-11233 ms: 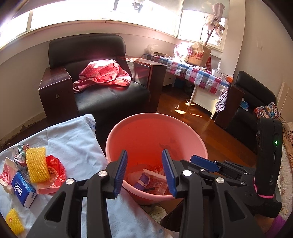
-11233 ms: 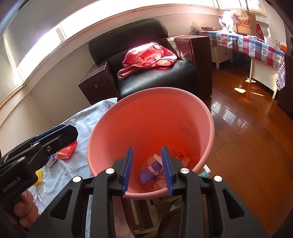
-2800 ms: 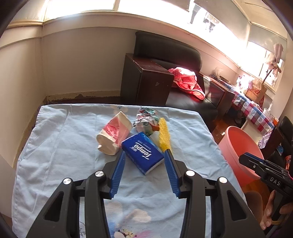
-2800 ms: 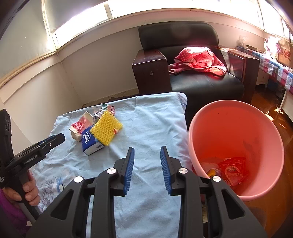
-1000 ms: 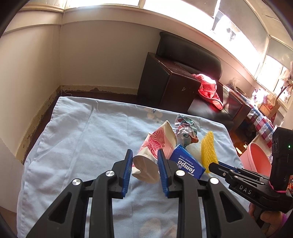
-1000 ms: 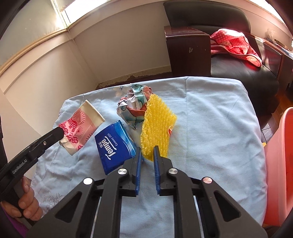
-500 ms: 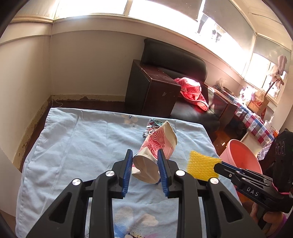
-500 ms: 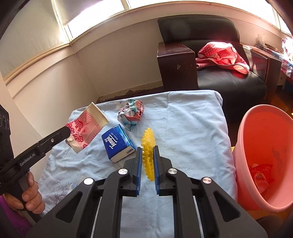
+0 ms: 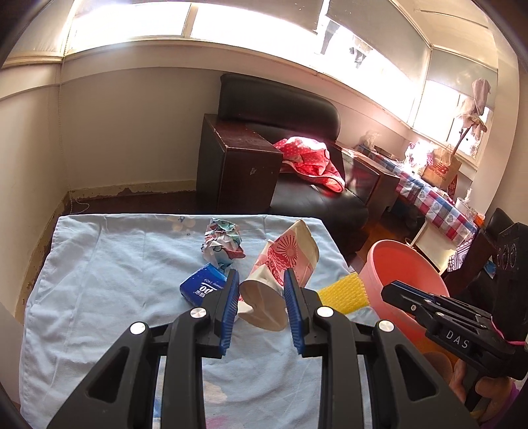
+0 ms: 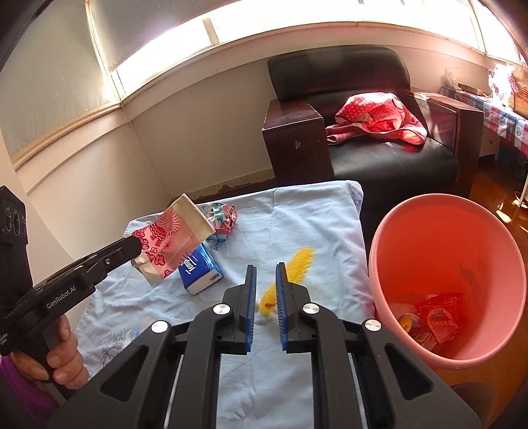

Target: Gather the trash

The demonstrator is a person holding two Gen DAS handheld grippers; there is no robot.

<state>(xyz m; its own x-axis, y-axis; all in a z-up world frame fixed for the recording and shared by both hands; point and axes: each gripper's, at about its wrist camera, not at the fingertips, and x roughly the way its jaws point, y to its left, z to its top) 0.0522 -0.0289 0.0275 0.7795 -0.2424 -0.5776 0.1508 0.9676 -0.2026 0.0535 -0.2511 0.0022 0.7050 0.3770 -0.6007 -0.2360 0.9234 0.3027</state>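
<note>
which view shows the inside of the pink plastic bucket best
The right wrist view: the pink plastic bucket tilts open toward the camera, showing red wrappers at the bottom. The left wrist view shows only its rim and upper inner wall, partly behind the right gripper.

Ahead of you: bright windows above beige walls; far, a black armchair holding red cloth; far right, a checked-cloth table on wood floor.
</note>
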